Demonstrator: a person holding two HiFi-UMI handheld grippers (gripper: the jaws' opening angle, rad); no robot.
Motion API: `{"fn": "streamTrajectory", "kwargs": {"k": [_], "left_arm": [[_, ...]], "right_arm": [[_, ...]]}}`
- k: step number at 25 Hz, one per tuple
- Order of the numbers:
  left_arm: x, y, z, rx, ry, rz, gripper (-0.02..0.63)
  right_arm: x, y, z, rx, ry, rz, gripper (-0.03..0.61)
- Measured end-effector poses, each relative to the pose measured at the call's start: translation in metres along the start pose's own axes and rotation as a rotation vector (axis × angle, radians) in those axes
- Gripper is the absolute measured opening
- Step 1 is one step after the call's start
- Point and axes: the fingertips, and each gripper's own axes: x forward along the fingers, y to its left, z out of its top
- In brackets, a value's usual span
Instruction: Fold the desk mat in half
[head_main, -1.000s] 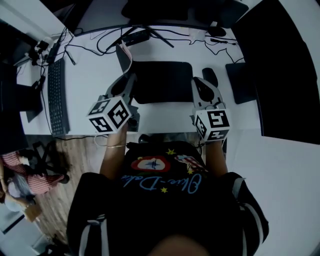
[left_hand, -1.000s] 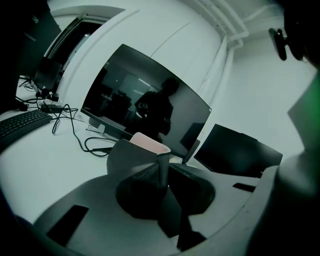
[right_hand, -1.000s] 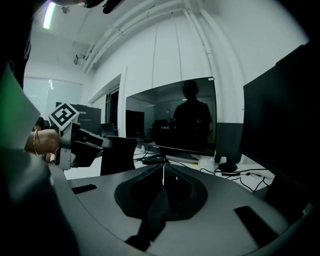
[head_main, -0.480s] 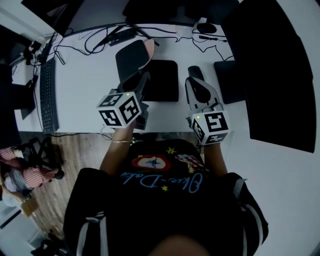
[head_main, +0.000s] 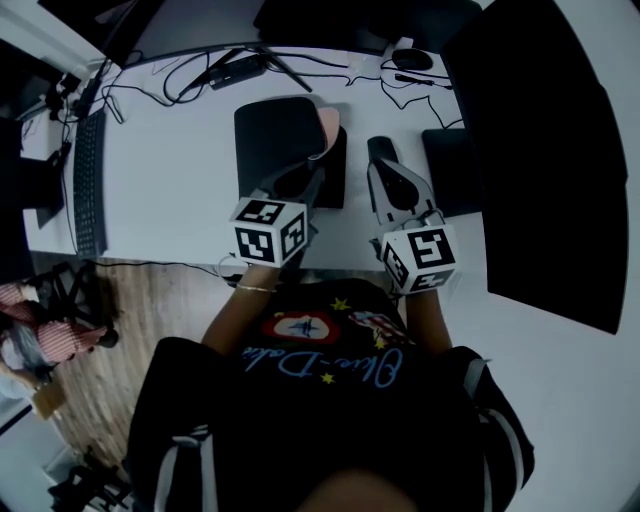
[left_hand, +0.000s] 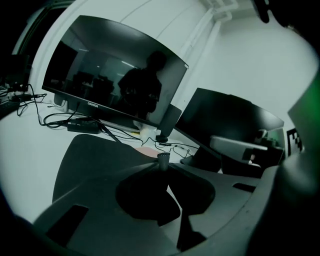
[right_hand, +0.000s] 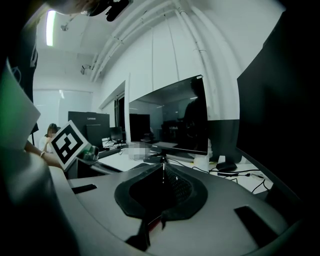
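Slippage is your risk: left tongs (head_main: 308, 180) pinch the lifted edge of the dark rectangular desk mat (head_main: 275, 135) on the white surface (head_main: 170, 180), while right tongs (head_main: 388, 178), clenched empty beside the mat, pin nothing.

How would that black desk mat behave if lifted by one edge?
Probably floppy: the desk mat bends over itself, its pink underside curling up. Likely light, since the left gripper alone holds its edge up.
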Motion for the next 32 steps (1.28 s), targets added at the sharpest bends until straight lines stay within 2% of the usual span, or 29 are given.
{"fn": "streamTrajectory", "kwargs": {"k": [5,10,15,17,18,21,23,32], "left_arm": [[0.014,-0.007,-0.031,0.080,0.079,0.005,0.049],[0.021,-0.010,-0.059,0.093,0.160,-0.012,0.054],[0.026,-0.015,-0.073,0.151,0.205,-0.027,0.085],[0.028,-0.019,-0.076,0.166,0.201,-0.048,0.107],[0.027,-0.023,-0.076,0.157,0.193,-0.067,0.140],[0.022,-0.030,-0.069,0.088,0.177,-0.117,0.144],[0.016,-0.031,-0.064,0.089,0.167,-0.133,0.144],[-0.031,-0.038,-0.015,0.246,0.023,-0.131,0.131]], "right_arm": [[0.001,-0.005,-0.004,-0.008,0.012,0.013,0.005],[0.002,-0.006,-0.003,-0.007,0.008,0.019,0.005],[-0.001,-0.007,-0.003,-0.004,0.014,0.010,0.005],[-0.003,-0.007,-0.004,-0.002,0.015,0.006,0.005],[-0.004,-0.007,-0.005,0.000,0.015,0.005,0.005],[-0.006,-0.005,-0.006,0.003,0.015,-0.003,0.005],[-0.007,-0.002,-0.005,0.005,0.014,-0.009,0.005],[-0.007,0.023,0.007,0.018,-0.039,-0.005,0.005]]}}
